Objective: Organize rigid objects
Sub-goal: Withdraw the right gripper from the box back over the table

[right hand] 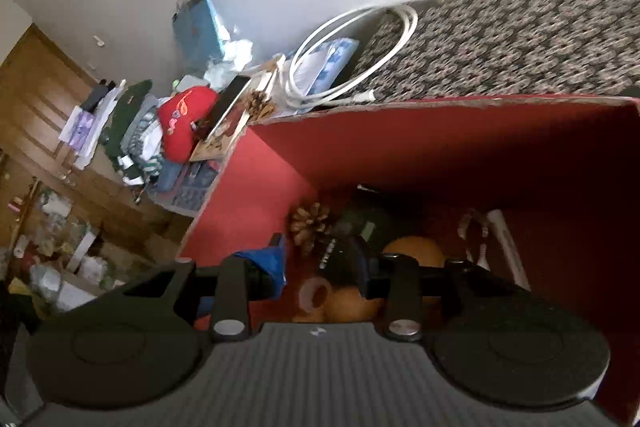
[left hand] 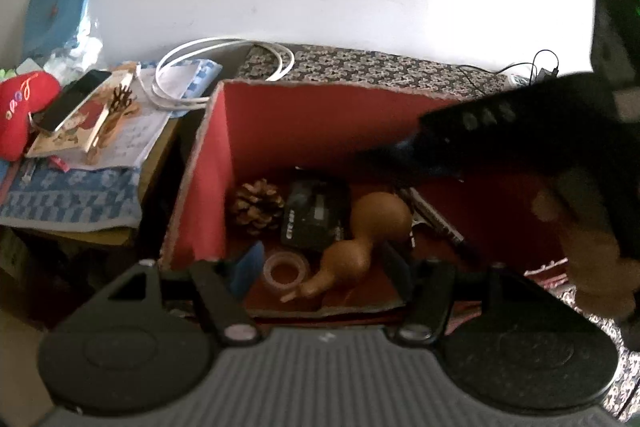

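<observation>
Gourd (left hand: 360,239), pinecone (left hand: 258,206) and tape roll (left hand: 286,269) lie in red box (left hand: 280,119); both claws gape empty.

Gourd (left hand: 352,247), pinecone (left hand: 258,205), tape roll (left hand: 285,269) lie in the red box (left hand: 256,123)

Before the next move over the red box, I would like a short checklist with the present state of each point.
1. Left tool empty: ok, jaws apart, nothing between them.
2. Right tool empty: ok, jaws apart, nothing gripped.
3. Gourd inside the red box: ok, lying on its side.
4. Pine cone and tape roll inside the box: ok.
5. Tools clear of each other: cannot tell; the right one looms close in the left view.
6. White cable put away: not ok, it lies outside the box.
</observation>
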`<state>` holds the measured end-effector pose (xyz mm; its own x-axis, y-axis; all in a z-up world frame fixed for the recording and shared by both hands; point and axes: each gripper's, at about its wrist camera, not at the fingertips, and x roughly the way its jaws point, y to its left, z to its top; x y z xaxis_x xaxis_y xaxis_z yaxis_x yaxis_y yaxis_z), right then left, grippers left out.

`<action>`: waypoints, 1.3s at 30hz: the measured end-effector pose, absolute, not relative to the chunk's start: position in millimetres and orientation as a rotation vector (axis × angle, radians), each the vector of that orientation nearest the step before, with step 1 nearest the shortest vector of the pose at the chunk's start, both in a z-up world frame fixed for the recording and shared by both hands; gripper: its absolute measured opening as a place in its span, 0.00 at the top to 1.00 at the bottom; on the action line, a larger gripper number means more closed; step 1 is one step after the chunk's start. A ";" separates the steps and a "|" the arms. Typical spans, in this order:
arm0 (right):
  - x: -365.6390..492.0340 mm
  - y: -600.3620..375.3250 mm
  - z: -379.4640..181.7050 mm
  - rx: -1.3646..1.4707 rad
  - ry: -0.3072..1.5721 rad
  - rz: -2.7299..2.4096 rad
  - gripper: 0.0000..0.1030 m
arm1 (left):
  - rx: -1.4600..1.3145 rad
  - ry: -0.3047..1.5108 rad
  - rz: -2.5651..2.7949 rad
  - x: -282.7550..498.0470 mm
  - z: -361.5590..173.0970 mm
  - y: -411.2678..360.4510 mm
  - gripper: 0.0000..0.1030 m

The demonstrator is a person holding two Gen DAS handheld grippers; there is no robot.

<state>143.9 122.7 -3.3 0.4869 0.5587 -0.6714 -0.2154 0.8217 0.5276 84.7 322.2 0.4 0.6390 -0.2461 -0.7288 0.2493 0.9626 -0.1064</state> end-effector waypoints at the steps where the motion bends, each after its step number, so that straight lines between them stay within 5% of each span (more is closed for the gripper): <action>1: 137.6 121.4 -0.4 0.388 0.932 0.461 0.81 | 0.006 0.835 -0.281 85.7 1.4 319.6 0.37; 39: 30.0 -11.9 37.5 0.416 0.794 0.383 0.81 | 0.180 0.833 -0.088 22.5 43.4 159.9 0.35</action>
